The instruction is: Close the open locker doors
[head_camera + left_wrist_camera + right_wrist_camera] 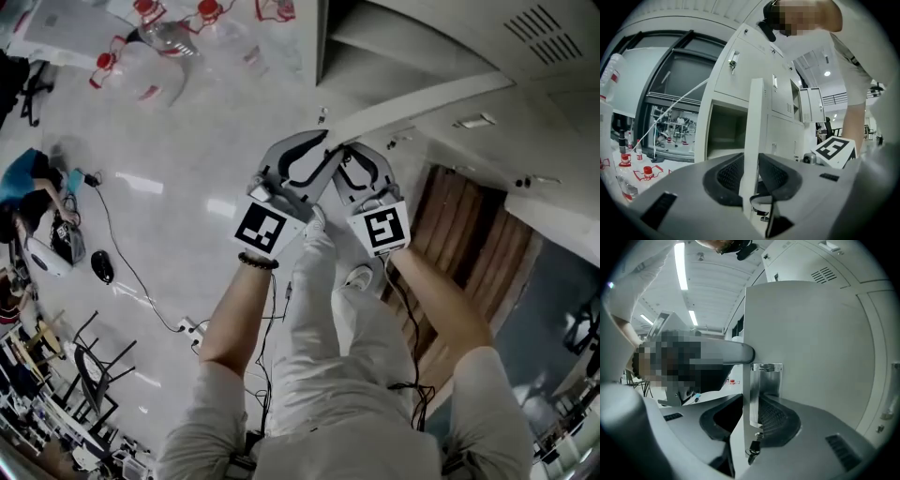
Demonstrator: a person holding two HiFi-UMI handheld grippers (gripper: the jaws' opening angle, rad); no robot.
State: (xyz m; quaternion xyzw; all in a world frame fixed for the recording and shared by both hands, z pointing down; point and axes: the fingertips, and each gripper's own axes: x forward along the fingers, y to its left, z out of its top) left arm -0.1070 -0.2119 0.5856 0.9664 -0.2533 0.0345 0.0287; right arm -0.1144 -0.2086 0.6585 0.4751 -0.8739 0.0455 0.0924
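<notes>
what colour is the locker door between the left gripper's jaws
White to pale grey, plain. The locker door shows best in the left gripper view.

1. Locker door [754, 122]: finished in plain pale grey-white, unpatterned.
2. Left gripper [752, 176]: shell moulded in light grey; pads [729, 176] coloured black and finely ribbed.
3. Right gripper [752, 420]: the same grey and black are repeated.
4. Marker cubes [261, 228]: white faces printed with black square patterns.
5. Latch plate [766, 380]: left in bright silver metal.
6. Floor [187, 159]: surfaced in glossy pale grey.
7. Bottles [150, 37]: clear, capped and labelled in red.
8. Trousers [319, 328]: off-white.
9. Bracelet [258, 262]: black.
10. Panel [469, 244]: brown, streaked with wood grain.
</notes>
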